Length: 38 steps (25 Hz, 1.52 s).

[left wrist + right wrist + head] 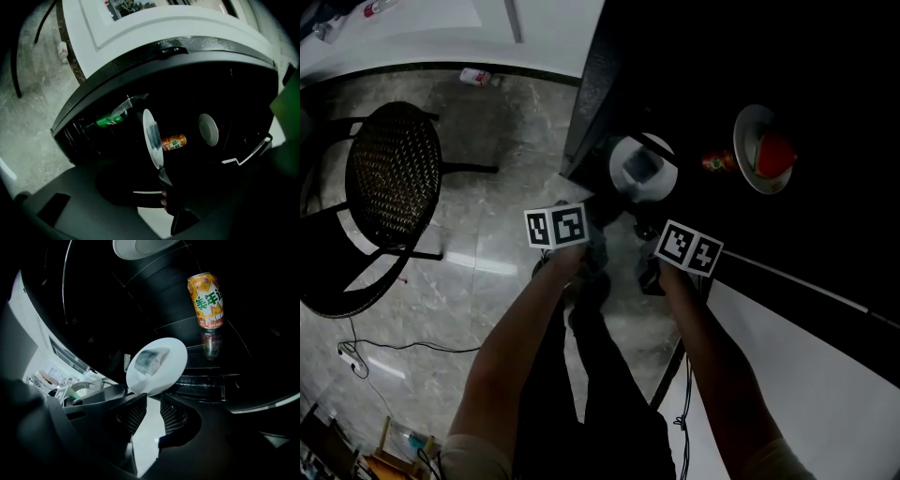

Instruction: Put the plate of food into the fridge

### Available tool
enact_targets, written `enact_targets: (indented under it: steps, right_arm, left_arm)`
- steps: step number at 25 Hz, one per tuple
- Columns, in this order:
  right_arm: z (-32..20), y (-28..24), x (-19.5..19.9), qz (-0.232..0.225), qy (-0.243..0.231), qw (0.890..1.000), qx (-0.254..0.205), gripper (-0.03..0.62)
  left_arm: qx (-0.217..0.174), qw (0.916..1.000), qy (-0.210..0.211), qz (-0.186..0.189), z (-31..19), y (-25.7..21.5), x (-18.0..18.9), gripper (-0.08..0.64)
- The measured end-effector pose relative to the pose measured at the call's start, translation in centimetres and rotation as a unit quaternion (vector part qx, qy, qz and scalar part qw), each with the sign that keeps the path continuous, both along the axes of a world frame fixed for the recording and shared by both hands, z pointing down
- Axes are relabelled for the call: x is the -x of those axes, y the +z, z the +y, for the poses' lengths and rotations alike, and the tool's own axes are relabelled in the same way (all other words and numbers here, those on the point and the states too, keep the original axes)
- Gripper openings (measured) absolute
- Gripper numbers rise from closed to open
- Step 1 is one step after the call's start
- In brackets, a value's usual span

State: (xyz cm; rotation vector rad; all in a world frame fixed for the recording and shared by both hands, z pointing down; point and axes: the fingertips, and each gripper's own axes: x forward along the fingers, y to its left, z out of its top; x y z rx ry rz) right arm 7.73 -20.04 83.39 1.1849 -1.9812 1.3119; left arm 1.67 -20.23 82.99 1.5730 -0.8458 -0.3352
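The white plate [643, 169] with a grey wrapped piece of food lies level at the front of a glass shelf inside the dark fridge. In the left gripper view the plate [152, 138] shows edge-on; in the right gripper view [157, 366] its face shows. My left gripper [596, 210] is just left of the plate, jaws apart with nothing between them. My right gripper [151, 405] is at the plate's near rim, which sits at its tips. A light gap shows between its meshed pads [132, 414], so they are not pressing on the rim.
Deeper on the shelf stand an orange can [206, 298] and a second plate with red food [764, 150]. A green bottle [110, 121] lies at the fridge's left. The white fridge door [806, 375] is at the right. A black chair [394, 178] and a cable [356, 356] are on the marble floor.
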Motion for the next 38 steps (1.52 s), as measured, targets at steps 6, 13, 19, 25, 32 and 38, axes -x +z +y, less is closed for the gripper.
enact_targets:
  steps: [6, 13, 19, 25, 32, 38]
  right_arm:
    - [-0.3, -0.1, -0.1, 0.003, -0.001, 1.0, -0.002, 0.097]
    - [0.1, -1.0, 0.2, -0.006, -0.004, 1.0, -0.008, 0.097]
    - [1.2, -0.7, 0.1, -0.003, -0.024, 1.0, 0.002, 0.097]
    - [1.0, -0.5, 0.1, 0.002, -0.029, 1.0, 0.0, 0.097]
    - [0.1, -0.1, 1.1, 0.013, -0.042, 0.999, -0.006, 0.097]
    - [-0.7, 0.0, 2.7, 0.027, -0.056, 0.998, -0.017, 0.097]
  left_arm:
    - [-0.025, 0.9984, 0.03, -0.04, 0.7, -0.5, -0.7, 0.04]
    - [-0.034, 0.9967, 0.041, -0.061, 0.1, -0.2, -1.4, 0.018]
    - [-0.036, 0.9968, 0.033, -0.063, -0.8, -0.1, -1.1, 0.012]
    - [-0.038, 0.9953, 0.038, -0.08, -2.1, 0.0, -1.2, 0.012]
    - [-0.056, 0.9955, 0.034, -0.069, -2.0, -0.8, -0.6, 0.017]
    - [-0.055, 0.9942, 0.043, -0.082, -0.4, -0.7, 1.1, 0.017]
